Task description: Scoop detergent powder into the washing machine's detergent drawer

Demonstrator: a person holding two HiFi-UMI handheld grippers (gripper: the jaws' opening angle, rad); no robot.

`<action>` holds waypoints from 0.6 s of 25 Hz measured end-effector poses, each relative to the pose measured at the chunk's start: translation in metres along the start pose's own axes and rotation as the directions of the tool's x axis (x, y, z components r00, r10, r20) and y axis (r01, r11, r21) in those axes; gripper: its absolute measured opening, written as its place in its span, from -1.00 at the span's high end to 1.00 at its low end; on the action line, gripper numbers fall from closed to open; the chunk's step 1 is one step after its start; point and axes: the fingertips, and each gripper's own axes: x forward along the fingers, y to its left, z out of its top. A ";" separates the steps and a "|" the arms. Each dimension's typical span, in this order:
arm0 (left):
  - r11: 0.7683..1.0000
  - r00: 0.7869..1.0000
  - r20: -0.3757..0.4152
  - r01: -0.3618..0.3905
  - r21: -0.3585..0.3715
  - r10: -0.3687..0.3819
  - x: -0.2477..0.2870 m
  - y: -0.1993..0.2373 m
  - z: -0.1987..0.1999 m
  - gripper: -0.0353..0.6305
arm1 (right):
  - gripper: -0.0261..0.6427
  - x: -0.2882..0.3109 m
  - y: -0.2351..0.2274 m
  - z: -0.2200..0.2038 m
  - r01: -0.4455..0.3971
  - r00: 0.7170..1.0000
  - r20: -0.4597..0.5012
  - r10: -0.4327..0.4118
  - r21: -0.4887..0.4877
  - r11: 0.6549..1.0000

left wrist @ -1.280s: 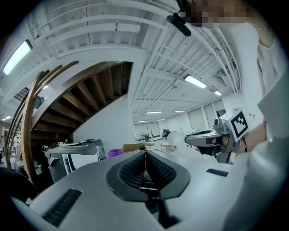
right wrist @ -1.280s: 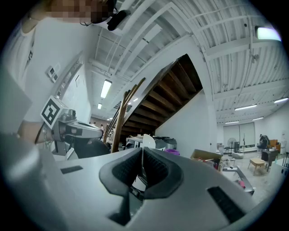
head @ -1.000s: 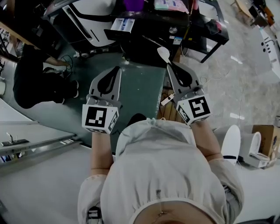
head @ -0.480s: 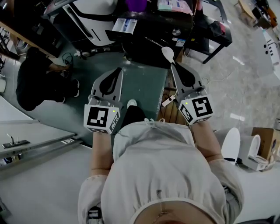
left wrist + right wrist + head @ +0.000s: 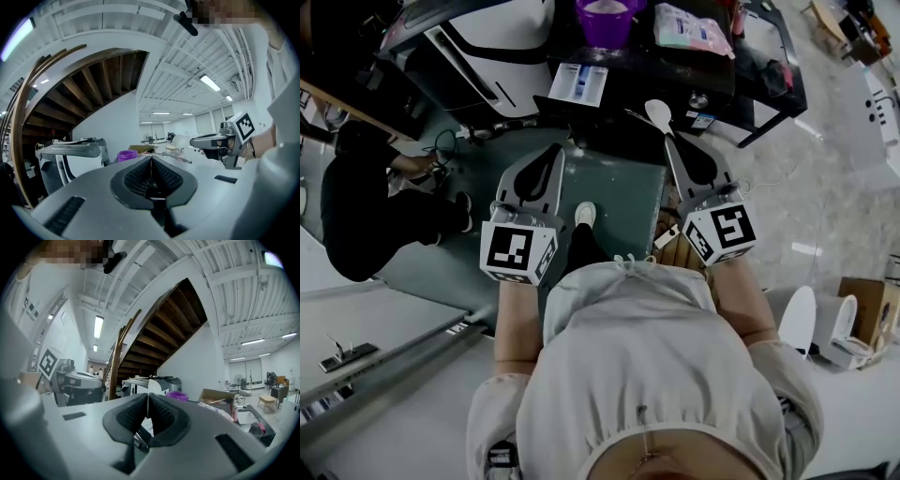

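Observation:
My right gripper (image 5: 668,141) is shut on the handle of a white spoon (image 5: 657,114), whose bowl sticks out past the jaw tips, held in the air in front of the black washing machine (image 5: 675,80). The machine's white and blue detergent drawer (image 5: 579,82) stands pulled out, left of the spoon. A purple bowl (image 5: 605,14) and a detergent bag (image 5: 694,28) rest on top of the machine. My left gripper (image 5: 555,150) is shut and empty, level with the right one. In the left gripper view its jaws (image 5: 151,157) meet, with the spoon (image 5: 179,140) to the right.
A white appliance (image 5: 487,37) stands left of the black machine. A person in black (image 5: 356,187) crouches at the left on the green floor mat (image 5: 609,187). A cardboard box (image 5: 867,291) and white fixtures (image 5: 811,309) lie at the right. A staircase (image 5: 164,329) rises behind.
I have stepped closer to the machine: drawer, purple bowl and bag have slid down into fuller view. Both grippers keep their pose, the spoon still held.

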 end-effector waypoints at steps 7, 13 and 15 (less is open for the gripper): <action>0.995 0.995 -0.010 0.101 -0.009 -0.101 0.092 0.115 -0.007 0.83 | 0.89 0.136 -0.027 -0.008 0.074 0.995 -0.064 -0.074 0.000 0.997; 0.979 0.980 -0.001 0.201 0.017 -0.201 0.167 0.179 -0.004 0.83 | 0.89 0.223 -0.058 -0.011 0.137 0.986 -0.101 -0.136 0.012 0.990; 0.975 0.976 -0.008 0.220 0.011 -0.220 0.188 0.191 -0.007 0.83 | 0.89 0.243 -0.068 -0.016 0.154 0.981 -0.121 -0.150 0.022 0.988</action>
